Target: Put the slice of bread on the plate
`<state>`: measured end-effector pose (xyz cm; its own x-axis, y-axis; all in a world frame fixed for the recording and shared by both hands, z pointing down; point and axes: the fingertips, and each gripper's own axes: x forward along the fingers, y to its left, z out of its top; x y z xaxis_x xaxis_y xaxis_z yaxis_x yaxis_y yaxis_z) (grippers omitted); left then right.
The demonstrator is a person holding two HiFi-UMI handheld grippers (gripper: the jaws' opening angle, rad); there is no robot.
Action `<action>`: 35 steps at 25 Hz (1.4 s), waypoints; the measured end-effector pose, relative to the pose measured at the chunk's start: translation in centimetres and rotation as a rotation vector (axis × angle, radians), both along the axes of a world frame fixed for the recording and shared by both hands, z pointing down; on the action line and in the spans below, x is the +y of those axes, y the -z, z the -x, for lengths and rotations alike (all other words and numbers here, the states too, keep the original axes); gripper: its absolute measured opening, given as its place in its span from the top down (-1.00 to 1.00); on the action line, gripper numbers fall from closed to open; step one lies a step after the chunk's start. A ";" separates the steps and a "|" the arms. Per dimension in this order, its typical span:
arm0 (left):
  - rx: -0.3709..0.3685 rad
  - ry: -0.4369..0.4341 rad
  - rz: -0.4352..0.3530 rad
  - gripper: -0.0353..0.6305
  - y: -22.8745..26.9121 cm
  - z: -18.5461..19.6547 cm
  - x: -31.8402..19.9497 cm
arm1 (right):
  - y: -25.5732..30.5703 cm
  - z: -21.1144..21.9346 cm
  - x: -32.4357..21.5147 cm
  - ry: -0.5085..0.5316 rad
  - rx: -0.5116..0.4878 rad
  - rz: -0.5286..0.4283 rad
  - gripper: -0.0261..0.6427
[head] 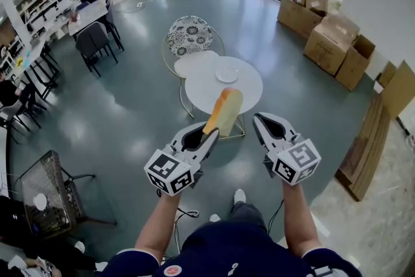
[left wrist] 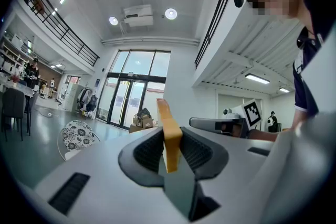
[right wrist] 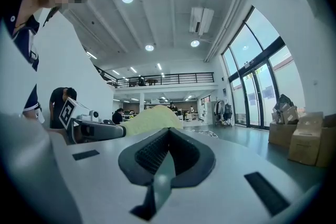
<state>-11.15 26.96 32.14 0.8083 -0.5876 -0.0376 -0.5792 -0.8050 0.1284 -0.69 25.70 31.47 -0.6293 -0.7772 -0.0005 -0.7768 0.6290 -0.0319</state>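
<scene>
While the left gripper (head: 212, 135) clamps the slice of bread (head: 225, 108) low, mid-frame (soft, light, crushable), the right gripper (head: 258, 120) is closed, empty.

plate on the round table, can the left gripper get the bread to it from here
Probably yes: nothing stands between the left gripper, shut on the bread slice, and the plate, though the person likely must step closer.

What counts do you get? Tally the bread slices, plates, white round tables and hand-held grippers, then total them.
slice of bread: 1
plate: 1
white round tables: 2
hand-held grippers, left and right: 2
Total: 6
</scene>
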 end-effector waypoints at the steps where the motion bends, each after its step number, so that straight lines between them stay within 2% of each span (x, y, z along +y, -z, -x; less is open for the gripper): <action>1: -0.001 0.001 0.001 0.61 -0.1 -0.1 -0.2 | -0.1 -0.1 -0.2 0.003 -0.002 0.001 0.90; 11: -0.014 0.021 0.019 0.61 -0.9 -2.1 -3.9 | -0.6 -2.2 -3.9 0.014 -0.005 -0.002 0.90; 24: -0.032 0.093 0.024 0.61 0.1 -9.6 -11.6 | 0.3 -9.4 -11.7 0.089 0.008 -0.042 0.90; 35: -0.044 0.131 0.034 0.61 -0.5 -11.0 -16.6 | -0.2 -11.4 -17.1 0.104 -0.009 -0.034 0.90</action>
<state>-0.11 10.36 32.62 0.7249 -0.6886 0.0174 -0.6848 -0.7177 0.1266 10.73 8.59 31.69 -0.7067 -0.7068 -0.0312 -0.7068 0.7073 -0.0157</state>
